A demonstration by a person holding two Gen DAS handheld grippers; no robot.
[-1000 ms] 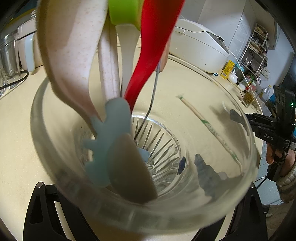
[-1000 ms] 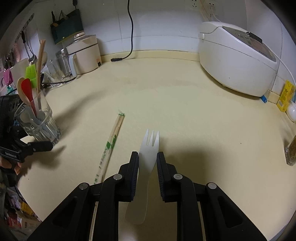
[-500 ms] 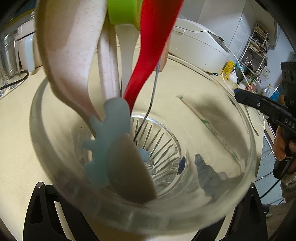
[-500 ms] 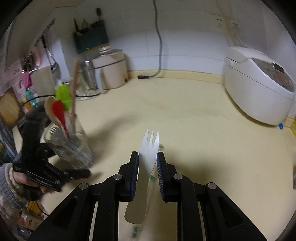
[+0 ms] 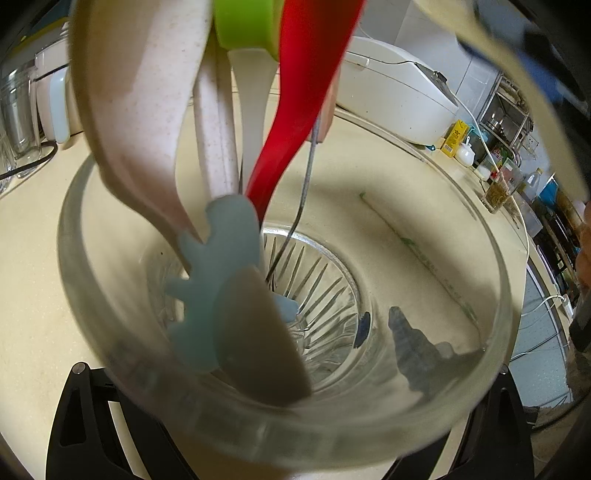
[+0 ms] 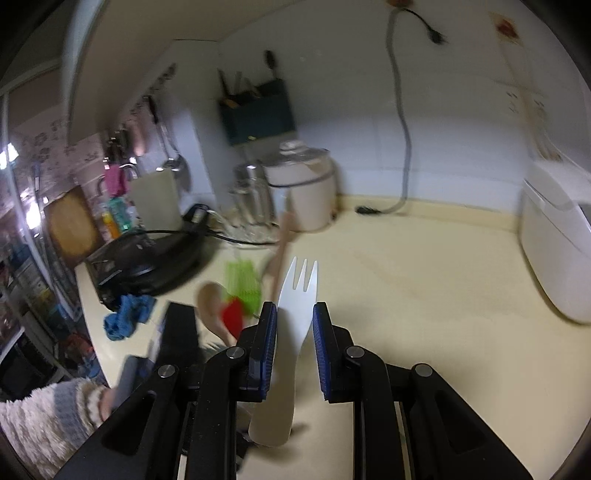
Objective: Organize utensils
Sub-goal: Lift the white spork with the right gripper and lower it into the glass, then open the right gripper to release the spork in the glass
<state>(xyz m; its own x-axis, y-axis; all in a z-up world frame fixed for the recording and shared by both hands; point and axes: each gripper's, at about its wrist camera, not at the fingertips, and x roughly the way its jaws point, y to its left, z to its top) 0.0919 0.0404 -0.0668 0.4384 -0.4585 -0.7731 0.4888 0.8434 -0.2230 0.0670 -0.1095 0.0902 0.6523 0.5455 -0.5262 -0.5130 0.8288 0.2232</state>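
Note:
My left gripper [image 5: 280, 435] is shut on a clear glass cup [image 5: 110, 332] that fills the left wrist view. The cup holds a red spoon [image 5: 295, 110], a speckled beige spoon [image 5: 140, 110], a green brush [image 5: 240, 26] and a light blue utensil [image 5: 221, 266]. In the right wrist view my right gripper [image 6: 294, 325] has its jaws apart. A white plastic fork [image 6: 291, 332] stands between them, tines up, and leans on the left pad. The tops of the cup's utensils [image 6: 236, 295] show just left of the gripper. Wrapped chopsticks [image 5: 417, 251] lie on the counter behind the cup.
A white rice cooker [image 5: 395, 92] stands at the back right of the cream counter [image 6: 424, 295]. A black appliance [image 6: 147, 262], a blue cloth [image 6: 127, 319], a steel canister [image 6: 251, 199] and a beige pot [image 6: 303, 188] stand at the left and back. A power cord [image 6: 399, 147] hangs on the wall.
My right gripper has swung left and come over the cup, and its jaws have opened around the fork. The cup in my left gripper has not moved.

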